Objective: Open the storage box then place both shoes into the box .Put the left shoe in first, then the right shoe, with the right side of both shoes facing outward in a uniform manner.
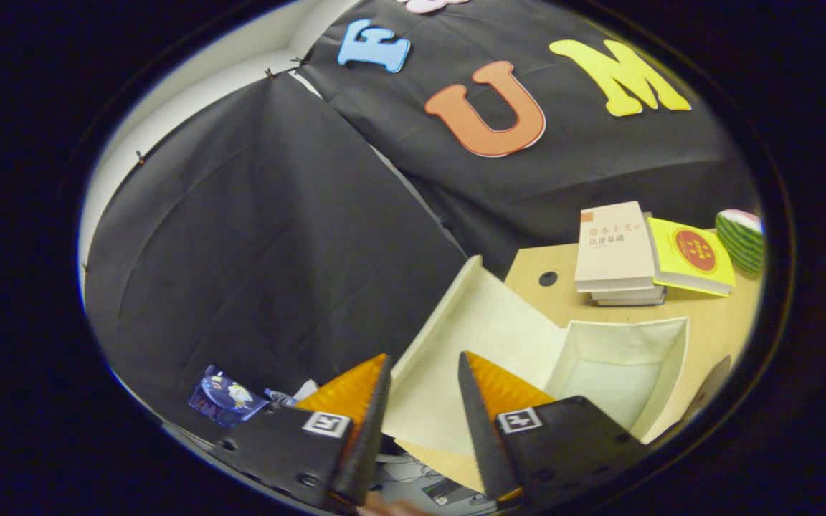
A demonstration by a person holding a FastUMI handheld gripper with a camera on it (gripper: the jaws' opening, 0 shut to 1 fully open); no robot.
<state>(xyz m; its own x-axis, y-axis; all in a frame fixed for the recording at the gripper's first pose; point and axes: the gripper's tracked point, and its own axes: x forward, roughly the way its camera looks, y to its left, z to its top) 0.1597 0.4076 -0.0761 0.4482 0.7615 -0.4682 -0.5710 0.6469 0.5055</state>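
Two fingers of our gripper (424,369) stand spread apart with a clear gap between them, pinching nothing. Through that gap we see the pale cream lid flap (456,344) of the cream fabric storage box (624,373), swung open and lying back toward the booth's black cloth wall (262,236). The flap's near edge sits just ahead of the fingertips; whether either finger touches it we cannot tell. The box itself is just beyond our right finger, its mouth open and its pale inside bare as far as we can see. It rests on a light wooden table (714,322), tilted in our view. Farther along the table, beyond the box, we see a stack of beige paperback books (614,251) with a yellow booklet (692,254) leaning beside it, and a green striped watermelon-like ball (741,240) next to that. Near our left finger lies a small blue printed packet (223,394).
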